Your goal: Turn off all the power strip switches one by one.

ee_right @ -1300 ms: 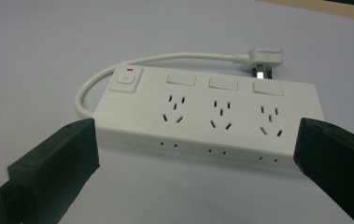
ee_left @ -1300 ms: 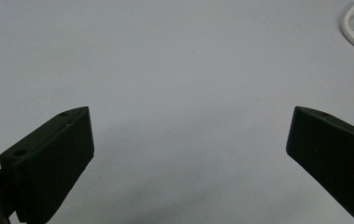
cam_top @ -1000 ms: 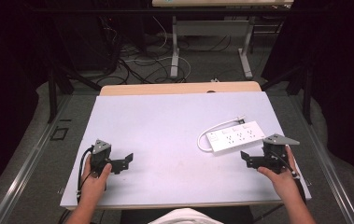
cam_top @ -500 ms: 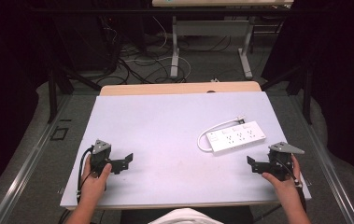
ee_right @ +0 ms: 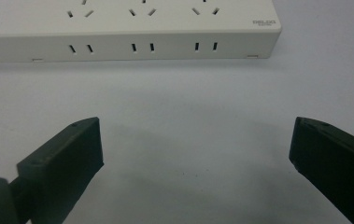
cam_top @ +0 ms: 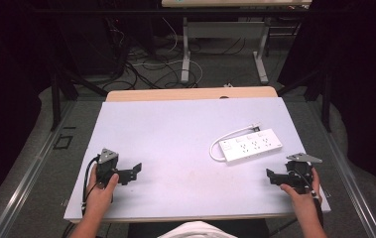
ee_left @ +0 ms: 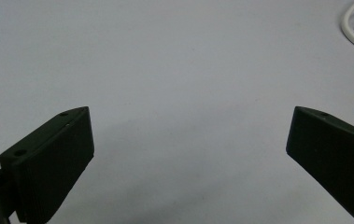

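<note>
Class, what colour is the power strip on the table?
The power strip is white, with a white cord; the right gripper view shows it best.

A: How many items lie on the table [cam_top: 175, 129]?
B: One power strip [cam_top: 253, 145], with one cord [cam_top: 217, 147].
A: And how many grippers?
B: Two: left gripper [cam_top: 135, 171] and right gripper [cam_top: 271, 176], each with two jaws.
</note>
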Tool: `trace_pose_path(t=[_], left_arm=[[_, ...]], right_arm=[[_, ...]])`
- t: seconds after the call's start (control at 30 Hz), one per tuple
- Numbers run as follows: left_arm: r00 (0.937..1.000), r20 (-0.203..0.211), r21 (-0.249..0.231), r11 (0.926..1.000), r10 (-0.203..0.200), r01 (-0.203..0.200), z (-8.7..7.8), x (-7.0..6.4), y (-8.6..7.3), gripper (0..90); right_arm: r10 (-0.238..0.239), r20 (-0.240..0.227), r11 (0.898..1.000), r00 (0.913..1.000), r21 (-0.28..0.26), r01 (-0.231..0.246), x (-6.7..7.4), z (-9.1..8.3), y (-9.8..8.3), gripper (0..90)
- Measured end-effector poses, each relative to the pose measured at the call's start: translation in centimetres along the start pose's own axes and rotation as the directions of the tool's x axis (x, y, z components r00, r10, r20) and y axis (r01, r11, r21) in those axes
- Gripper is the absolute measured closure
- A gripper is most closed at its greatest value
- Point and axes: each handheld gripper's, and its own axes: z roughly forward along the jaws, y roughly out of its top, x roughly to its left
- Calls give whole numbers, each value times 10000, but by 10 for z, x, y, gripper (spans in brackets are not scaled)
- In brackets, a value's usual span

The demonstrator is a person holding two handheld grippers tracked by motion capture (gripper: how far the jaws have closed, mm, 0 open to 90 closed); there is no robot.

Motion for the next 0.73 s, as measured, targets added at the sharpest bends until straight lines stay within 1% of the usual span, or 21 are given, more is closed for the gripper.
trace_pose_path(t=[0.07,0.1,0.13,0.3,0.37,0.4,0.47,0.73], left_arm=[[10000,-41,-76,10000,-24,24,1,0,0,10],[10000,-41,-69,10000,-32,31,1,0,0,9],[10000,-45,-68,10000,-31,31,1,0,-1,9],[10000,-49,-43,10000,-3,3,1,0,0,9],[10000,-62,-108,9999,-6,5,2,0,-1,9],[10000,-46,-77,10000,-9,9,2,0,-1,9],[10000,-43,-62,10000,-20,20,2,0,-1,9],[10000,-44,-17,10000,-16,16,2,1,-1,9]], right_arm=[[37,39,10000,10000,42,-37,1,2,0,30],[-46,30,10000,10000,42,46,1,2,0,30],[-23,48,10000,10000,91,23,1,3,0,30],[-24,-4,9999,10000,112,24,2,5,0,31],[-26,-18,9999,10000,123,26,2,5,0,31],[-99,-15,9999,10000,105,99,1,5,0,30],[-4,-30,9999,10000,136,4,1,5,0,31],[14,-82,9999,10000,105,-13,1,5,0,35]])
